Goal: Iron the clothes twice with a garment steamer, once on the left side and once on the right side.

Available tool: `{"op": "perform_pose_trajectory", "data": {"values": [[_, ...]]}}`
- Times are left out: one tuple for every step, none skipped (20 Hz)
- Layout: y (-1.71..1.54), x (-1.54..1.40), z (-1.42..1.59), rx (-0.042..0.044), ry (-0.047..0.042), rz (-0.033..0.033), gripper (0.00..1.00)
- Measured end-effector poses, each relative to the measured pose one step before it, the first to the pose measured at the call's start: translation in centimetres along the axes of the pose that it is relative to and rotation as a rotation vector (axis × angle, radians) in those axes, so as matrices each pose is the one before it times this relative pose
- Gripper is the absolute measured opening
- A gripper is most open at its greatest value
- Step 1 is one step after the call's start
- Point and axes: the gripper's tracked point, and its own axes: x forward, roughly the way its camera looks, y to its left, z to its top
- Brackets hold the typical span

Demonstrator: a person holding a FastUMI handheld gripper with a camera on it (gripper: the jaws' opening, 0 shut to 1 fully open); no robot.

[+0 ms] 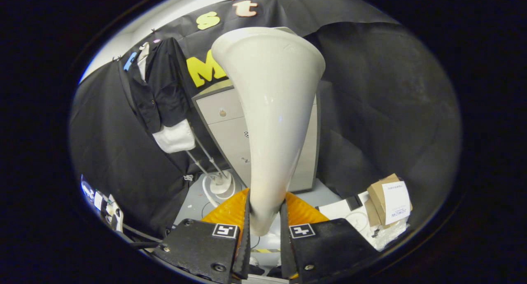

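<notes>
My gripper (265,218) is shut on the narrow neck of a white garment steamer head (269,111), which flares out wide ahead of the fingers and points up and away. Both fingers press on its neck. Beyond and left of the steamer head hangs a black shirt (160,86) over a white garment (175,138) on a mannequin with a thin metal stand (206,162). The shirt is well apart from the steamer head.
A grey cabinet with drawers (224,123) stands behind the steamer head. The stand's round white base (220,187) rests on the floor by the cabinet. Cardboard boxes (389,203) lie on the floor to the right. Cables and small devices (109,208) sit low on the left.
</notes>
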Motion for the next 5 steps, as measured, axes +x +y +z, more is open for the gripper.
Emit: {"op": "perform_pose_trajectory", "data": {"values": [[0.113,-0.082,0.040,-0.00163,-0.00246,0.00316,0.33],[0.101,-0.003,0.158,-0.00442,-0.00247,0.00240,0.33],[0.039,0.022,0.235,0.00177,-0.00550,0.00119,0.33],[0.089,0.048,0.384,-0.00361,-0.00487,-0.00127,0.33],[0.105,0.024,0.182,-0.00760,-0.00120,0.00078,0.33]]}}
